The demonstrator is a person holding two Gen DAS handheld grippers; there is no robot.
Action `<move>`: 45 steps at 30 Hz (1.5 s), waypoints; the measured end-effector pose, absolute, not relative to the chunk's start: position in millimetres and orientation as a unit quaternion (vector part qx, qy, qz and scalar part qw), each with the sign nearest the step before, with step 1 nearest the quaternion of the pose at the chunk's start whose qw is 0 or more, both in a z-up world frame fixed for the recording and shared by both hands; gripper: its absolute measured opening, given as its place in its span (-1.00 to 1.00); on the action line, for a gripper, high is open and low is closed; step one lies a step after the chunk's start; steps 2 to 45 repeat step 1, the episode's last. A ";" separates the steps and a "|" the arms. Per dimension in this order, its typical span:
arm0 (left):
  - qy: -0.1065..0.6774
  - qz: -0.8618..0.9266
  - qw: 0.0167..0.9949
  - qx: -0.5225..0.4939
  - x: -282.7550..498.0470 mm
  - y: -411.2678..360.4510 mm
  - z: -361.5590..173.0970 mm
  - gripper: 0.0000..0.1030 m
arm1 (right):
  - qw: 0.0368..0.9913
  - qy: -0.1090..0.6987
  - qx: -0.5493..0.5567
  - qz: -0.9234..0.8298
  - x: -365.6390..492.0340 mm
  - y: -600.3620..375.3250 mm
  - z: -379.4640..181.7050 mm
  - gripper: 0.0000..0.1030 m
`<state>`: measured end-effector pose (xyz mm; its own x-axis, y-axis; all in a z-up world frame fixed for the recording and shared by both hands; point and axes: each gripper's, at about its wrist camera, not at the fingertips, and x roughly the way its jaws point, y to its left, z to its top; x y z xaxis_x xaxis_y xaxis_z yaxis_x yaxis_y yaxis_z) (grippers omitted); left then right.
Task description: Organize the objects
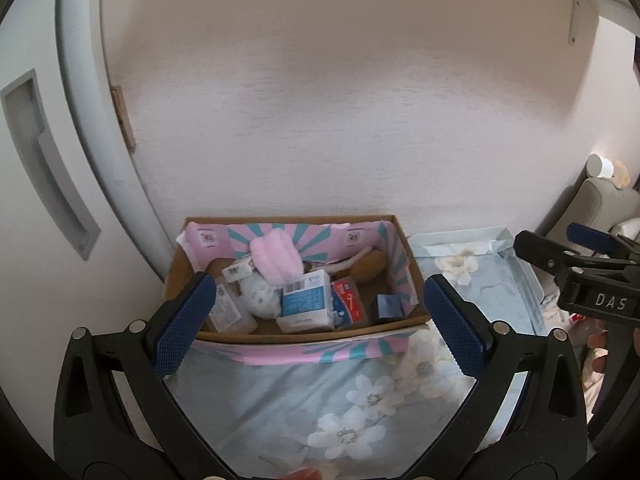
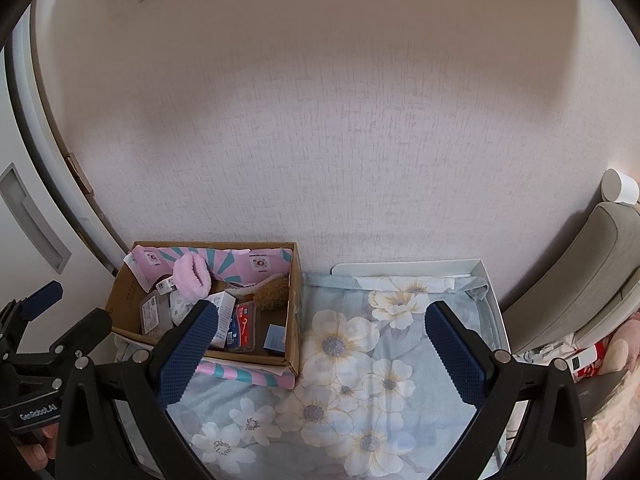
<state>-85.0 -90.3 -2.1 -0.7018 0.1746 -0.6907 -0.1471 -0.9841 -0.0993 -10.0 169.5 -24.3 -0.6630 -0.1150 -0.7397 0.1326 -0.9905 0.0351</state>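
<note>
A cardboard box (image 1: 408, 254) with pink and teal lining stands against the wall on a floral sheet. It holds a pink fluffy item (image 1: 276, 256), a blue-and-white carton (image 1: 306, 302), a red packet (image 1: 350, 300), a brown plush (image 1: 370, 266), a clear plastic case (image 1: 230, 312) and a small blue box (image 1: 389, 306). My left gripper (image 1: 318, 324) is open and empty, just in front of the box. My right gripper (image 2: 320, 352) is open and empty, to the right of the box (image 2: 294, 300), over the sheet. The left gripper also shows in the right wrist view (image 2: 68, 308).
A white tray (image 2: 486, 280) lined with floral sheet (image 2: 384, 360) lies right of the box. A grey chair (image 2: 580, 272) with a white cup (image 2: 620, 192) stands at the right. A white door (image 1: 48, 184) is at the left. A shelf bracket (image 1: 576, 12) is overhead.
</note>
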 end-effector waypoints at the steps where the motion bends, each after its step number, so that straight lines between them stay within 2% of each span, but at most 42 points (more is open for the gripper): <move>1: -0.020 0.921 0.090 -0.380 -86.5 -89.9 -2.6 1.00 | 0.068 0.011 0.405 -0.912 -10.7 169.7 -24.6 0.99; 45: -0.020 0.921 0.090 -0.380 -86.5 -89.9 -2.6 1.00 | 0.068 0.011 0.405 -0.912 -10.7 169.7 -24.6 0.99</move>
